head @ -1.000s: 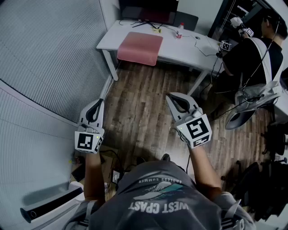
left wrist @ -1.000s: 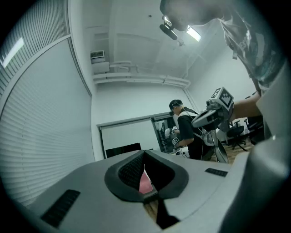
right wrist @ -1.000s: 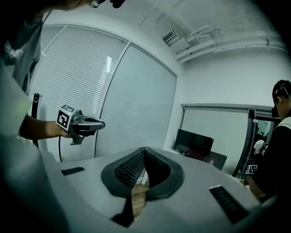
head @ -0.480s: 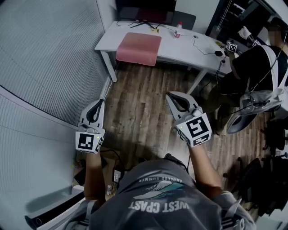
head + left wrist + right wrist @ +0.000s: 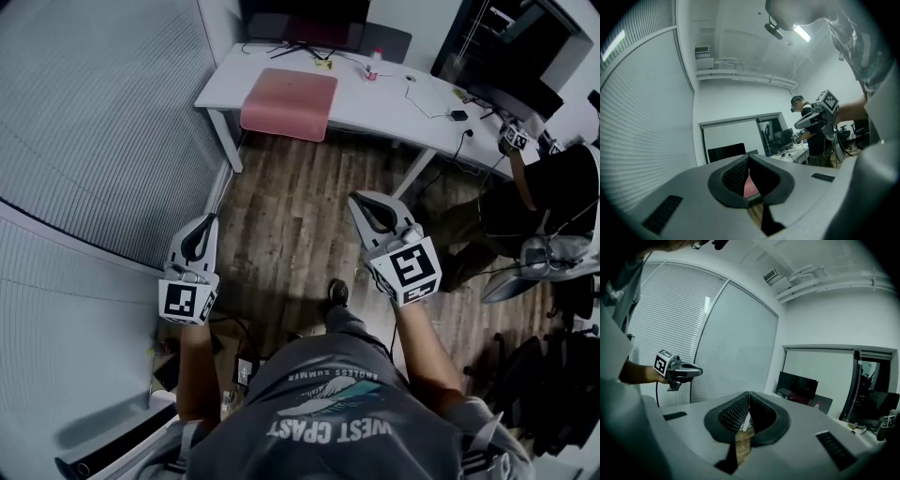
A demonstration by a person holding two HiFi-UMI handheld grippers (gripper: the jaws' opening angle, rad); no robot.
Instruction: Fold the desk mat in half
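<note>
Desk mat [image 5: 750, 187] only a pink sliver behind the jaws; small desk item [image 5: 373, 64] — a bottle, perhaps — too tiny.

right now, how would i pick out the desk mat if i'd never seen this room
Look across the wood floor to the long white desk by the far wall, below the dark monitor. The desk mat lies flat at the desk's left end. It is the only pink thing there, a broad rounded rectangle, far larger than the small bottle nearby.

Shirt print
The shirt [image 5: 328, 417] reads "WEST COAST" in large letters, with "ENDLESS SUMMER" smaller above it, both upside down in the head view.
</note>
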